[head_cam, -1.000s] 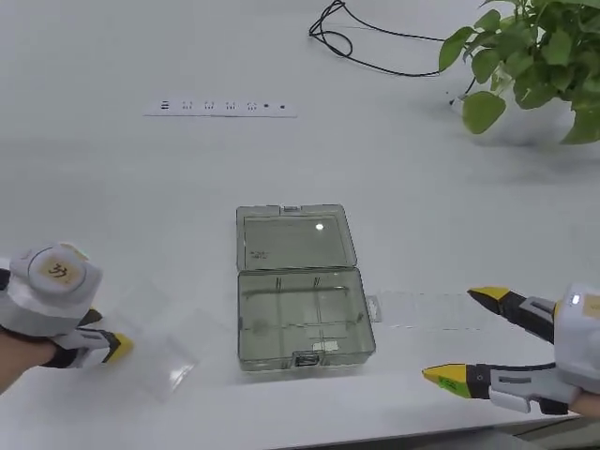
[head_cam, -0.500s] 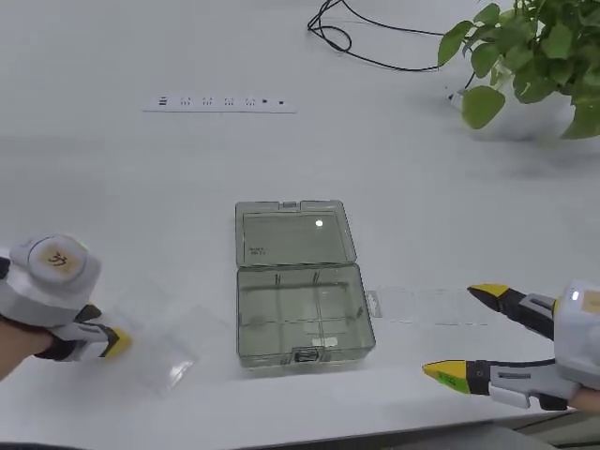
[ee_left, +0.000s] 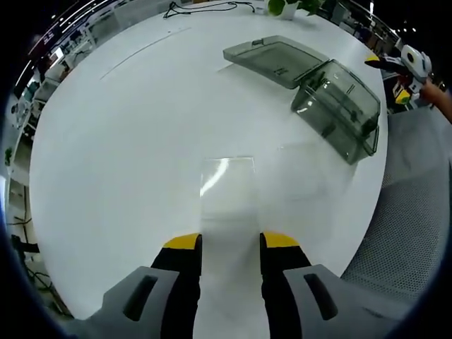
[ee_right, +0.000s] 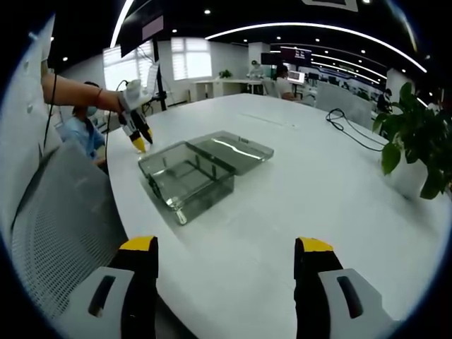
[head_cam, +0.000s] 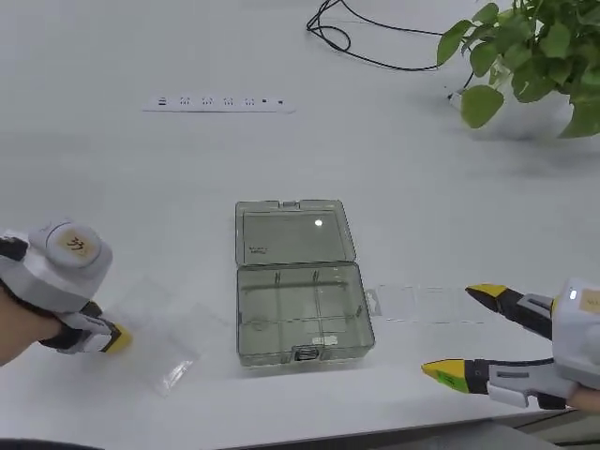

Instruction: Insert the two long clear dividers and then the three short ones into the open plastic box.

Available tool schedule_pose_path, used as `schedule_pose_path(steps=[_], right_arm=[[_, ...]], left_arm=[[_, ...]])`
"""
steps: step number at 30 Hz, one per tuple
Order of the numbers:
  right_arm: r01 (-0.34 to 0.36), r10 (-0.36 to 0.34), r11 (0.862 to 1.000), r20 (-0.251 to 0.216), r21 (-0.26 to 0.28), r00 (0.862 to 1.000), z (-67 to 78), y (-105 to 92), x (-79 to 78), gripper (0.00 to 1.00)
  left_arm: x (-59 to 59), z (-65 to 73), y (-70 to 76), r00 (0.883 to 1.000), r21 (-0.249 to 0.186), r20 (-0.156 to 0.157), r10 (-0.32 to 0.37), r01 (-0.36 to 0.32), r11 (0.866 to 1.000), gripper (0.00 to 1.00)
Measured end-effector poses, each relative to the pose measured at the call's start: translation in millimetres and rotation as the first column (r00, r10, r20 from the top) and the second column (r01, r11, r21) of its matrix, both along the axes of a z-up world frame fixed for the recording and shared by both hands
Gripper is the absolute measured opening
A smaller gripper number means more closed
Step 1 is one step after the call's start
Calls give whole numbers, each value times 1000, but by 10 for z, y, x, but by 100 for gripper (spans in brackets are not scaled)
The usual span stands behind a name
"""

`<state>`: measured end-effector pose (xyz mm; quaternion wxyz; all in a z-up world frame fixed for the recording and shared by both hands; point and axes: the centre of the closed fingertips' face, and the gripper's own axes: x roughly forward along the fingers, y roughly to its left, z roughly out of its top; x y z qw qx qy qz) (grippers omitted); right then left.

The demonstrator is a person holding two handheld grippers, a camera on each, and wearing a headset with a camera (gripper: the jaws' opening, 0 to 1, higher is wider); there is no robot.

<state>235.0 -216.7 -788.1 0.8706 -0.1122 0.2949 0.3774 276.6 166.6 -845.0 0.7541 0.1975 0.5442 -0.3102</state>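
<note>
One smoky rectangular plastic box (head_cam: 291,236) — clear flat divider (head_cam: 428,306) alongside.

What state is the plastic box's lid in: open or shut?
Open: the lid lies folded back flat behind the box, leaving the interior exposed.

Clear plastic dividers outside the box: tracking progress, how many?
2: long clear divider right of the smoky plastic box; clear piece left, by the left gripper; others may be hidden.
</note>
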Motion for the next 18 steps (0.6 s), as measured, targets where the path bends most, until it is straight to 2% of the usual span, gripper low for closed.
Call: schedule_pose_path(steps=[7,14,18], right_arm=[[-5,5,1000,-7,-7,1000,-11,0,-32,79],[-11,11,1000,-6,-5,1000,25,24,-24,77],[-15,15,1000,-2,-4,1000,66,44,-15,77]], left_arm=[[-36,8,-23,1000,-30,-13,3,-3,1000,31],[-56,34,-51,999,-85,-15,49,-50,995,30],[-42,90,-75,995,-139,-4,98,-98,985,30]])
